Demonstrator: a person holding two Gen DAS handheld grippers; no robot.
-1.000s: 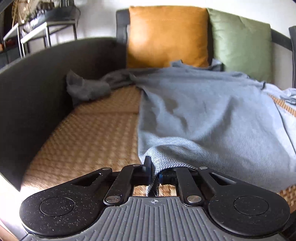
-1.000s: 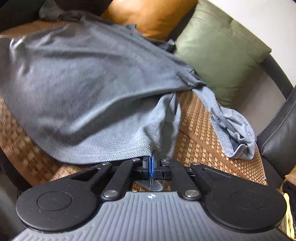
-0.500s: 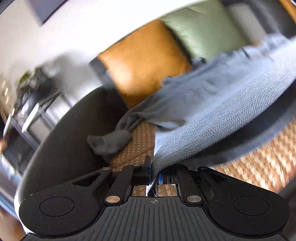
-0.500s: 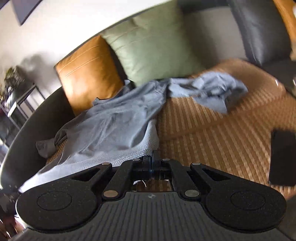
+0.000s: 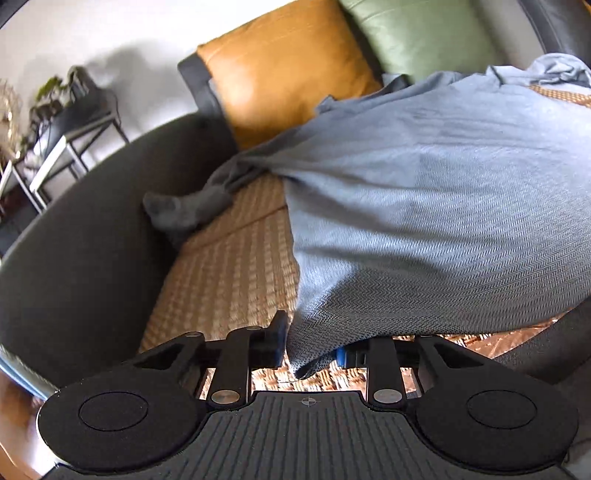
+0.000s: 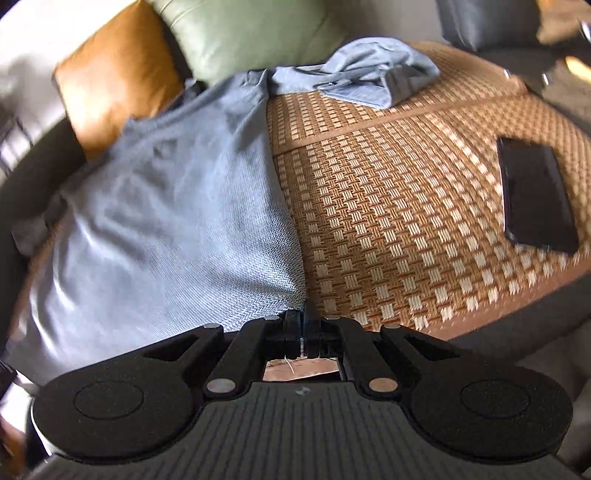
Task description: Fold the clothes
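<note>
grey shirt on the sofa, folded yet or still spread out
Spread, not folded: the grey shirt lies in one open layer across the woven mat, a sleeve trailing toward the green cushion.

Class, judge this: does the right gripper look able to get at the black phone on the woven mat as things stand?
Probably not yet: the right gripper is shut on the grey garment. Bare woven mat leaves the way to the phone clear.

A woven straw mat (image 6: pixel 406 206) covers the seat of a dark sofa (image 5: pixel 74 258). An orange cushion (image 5: pixel 280 70) and a green cushion (image 5: pixel 417 33) lean side by side against the backrest. A black phone (image 6: pixel 535 195) lies flat on the mat. A metal side table (image 5: pixel 66 136) carrying a plant (image 5: pixel 48 92) stands beyond the sofa arm.
</note>
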